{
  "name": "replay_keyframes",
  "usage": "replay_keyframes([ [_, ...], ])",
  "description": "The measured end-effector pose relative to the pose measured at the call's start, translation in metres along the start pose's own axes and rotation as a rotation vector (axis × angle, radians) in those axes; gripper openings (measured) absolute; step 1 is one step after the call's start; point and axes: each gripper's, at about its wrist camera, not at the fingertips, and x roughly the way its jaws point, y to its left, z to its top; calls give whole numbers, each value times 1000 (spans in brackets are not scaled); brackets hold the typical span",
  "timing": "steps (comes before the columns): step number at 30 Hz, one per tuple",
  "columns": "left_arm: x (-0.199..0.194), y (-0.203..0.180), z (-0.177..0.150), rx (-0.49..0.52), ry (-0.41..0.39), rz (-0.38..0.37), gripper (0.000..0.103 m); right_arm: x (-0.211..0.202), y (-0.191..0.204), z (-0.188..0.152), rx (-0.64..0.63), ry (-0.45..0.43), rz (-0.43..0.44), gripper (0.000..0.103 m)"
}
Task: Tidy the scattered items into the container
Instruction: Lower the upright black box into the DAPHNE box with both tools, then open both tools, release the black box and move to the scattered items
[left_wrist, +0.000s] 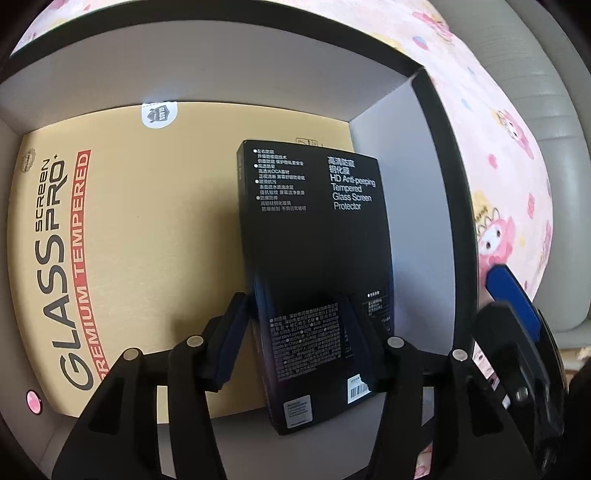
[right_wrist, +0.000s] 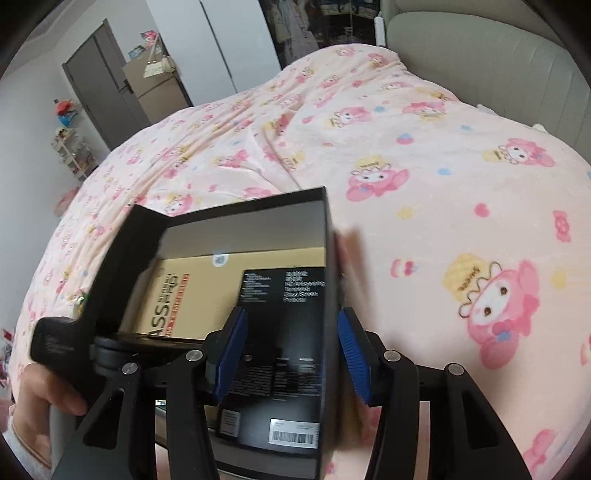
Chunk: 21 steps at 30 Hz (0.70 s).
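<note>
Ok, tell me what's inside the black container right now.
Inside the container a tan screen-protector package lies flat on the floor, and a black screen-protector box rests over its right part. Whatever lies beneath those two is covered.

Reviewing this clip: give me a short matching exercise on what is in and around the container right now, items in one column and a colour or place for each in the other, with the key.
Items:
1. Screen protector box
2. Tempered glass pack
3. Container
4. Bedspread

Descriptions:
A. Pink, with cartoon figures
B. Tan, lying flat on the container's floor
C. Black, resting on top of the tan pack
D. Black outside, white inside, standing on the bed

Pairs: 1-C, 2-B, 3-D, 4-A
</note>
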Motion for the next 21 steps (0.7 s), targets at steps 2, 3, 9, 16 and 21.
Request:
replay_keyframes([
  [2, -3, 6, -5, -26, -8, -39, 52, 2, 0, -1, 5, 8, 4, 47],
  [3, -7, 8, -8, -37, -24, -59, 52, 2, 2, -3, 0, 9, -1, 47],
  [9, -71, -11, -46, 40, -319, -16, 47, -21, 15, -7, -16, -42, 2, 51],
  [16, -150, -19, -74, 107, -548, 82, 49, -80, 35, -16, -10, -146, 32, 53],
  [21, -182, 3, -134, 133, -601, 117, 49, -118, 65, -41, -40, -180, 83, 53],
])
